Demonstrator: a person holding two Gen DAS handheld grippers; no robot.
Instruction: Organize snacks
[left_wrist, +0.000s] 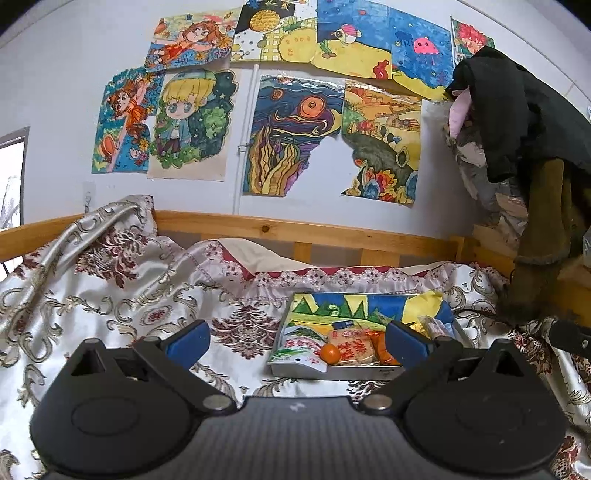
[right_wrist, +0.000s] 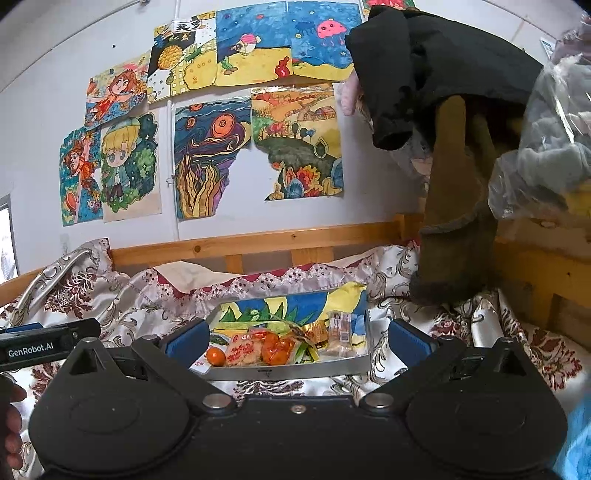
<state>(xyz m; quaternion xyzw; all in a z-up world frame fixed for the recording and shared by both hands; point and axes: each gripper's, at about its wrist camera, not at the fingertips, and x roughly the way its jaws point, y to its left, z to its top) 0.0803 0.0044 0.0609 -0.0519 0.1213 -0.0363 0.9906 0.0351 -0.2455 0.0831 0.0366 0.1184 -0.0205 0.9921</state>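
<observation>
A metal tray (left_wrist: 345, 372) (right_wrist: 284, 373) lined with a coloured drawing lies on the patterned bedspread. In it are a small orange (left_wrist: 330, 352) (right_wrist: 215, 356), a red-printed rice cracker pack (left_wrist: 354, 347) (right_wrist: 242, 352), an orange wrapped snack (right_wrist: 277, 349) and pale packets (right_wrist: 341, 334) at its right end. My left gripper (left_wrist: 297, 338) is open, held back from the tray, with its right finger over the tray's right part. My right gripper (right_wrist: 295, 341) is open too, its fingers framing the tray from the near side. Neither holds anything.
A wooden bed rail (left_wrist: 295, 229) runs along the wall under several drawings. Dark clothes (right_wrist: 443, 66) and a clear bag (right_wrist: 546, 147) hang at the right over a wooden frame. The left gripper's body (right_wrist: 40, 349) shows at the right view's left edge, with a hand below it.
</observation>
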